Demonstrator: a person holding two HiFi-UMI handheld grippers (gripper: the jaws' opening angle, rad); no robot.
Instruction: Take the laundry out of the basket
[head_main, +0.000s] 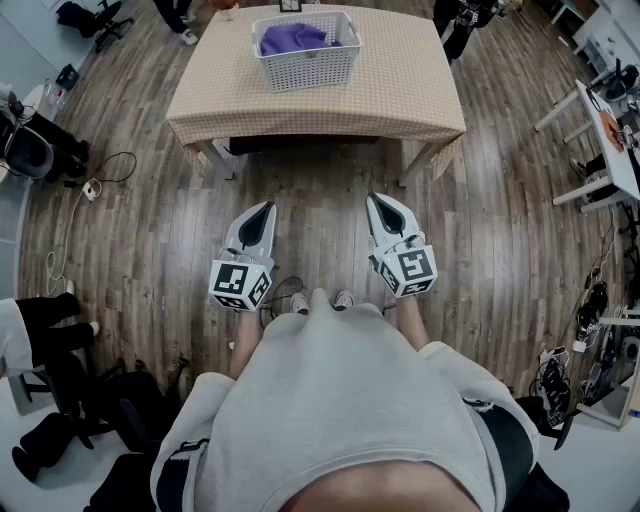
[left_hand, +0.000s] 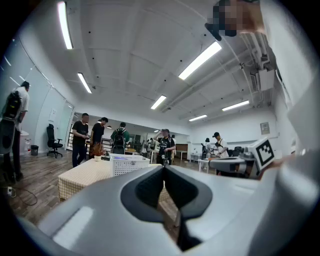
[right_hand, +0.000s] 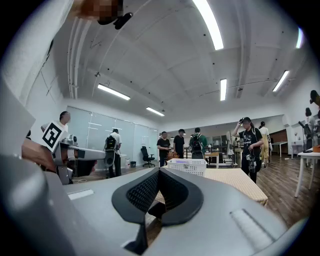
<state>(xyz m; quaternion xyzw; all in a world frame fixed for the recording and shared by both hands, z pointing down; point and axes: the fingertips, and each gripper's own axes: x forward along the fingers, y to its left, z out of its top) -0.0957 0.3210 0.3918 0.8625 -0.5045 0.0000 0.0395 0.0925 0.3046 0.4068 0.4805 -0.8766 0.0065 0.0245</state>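
Head view: the left claw and the right claw are side by side over the wood floor, both pointing level toward the worktop. Both are pinched shut with nothing in them. The basket sits on the far half of the worktop, well ahead of both claws with bare floor between. The purple laundry is piled inside, toward its left end. The basket's long side runs crosswise to the way the claws point. It lies roughly between the two claw lines, a bit closer to the left one, so the left claw looks slightly nearer the laundry. Left gripper view: the jaws are closed tip to tip and grip nothing. The basket is dead ahead and just left of the jaw line, far off on the worktop. The laundry is barely visible over the rim. Right gripper view: the jaws are fully closed and empty. The basket is ahead and a little right of the jaw line, also far away. Judgement: the next move needs both claws carried straight forward to the basket and opened before any grab.
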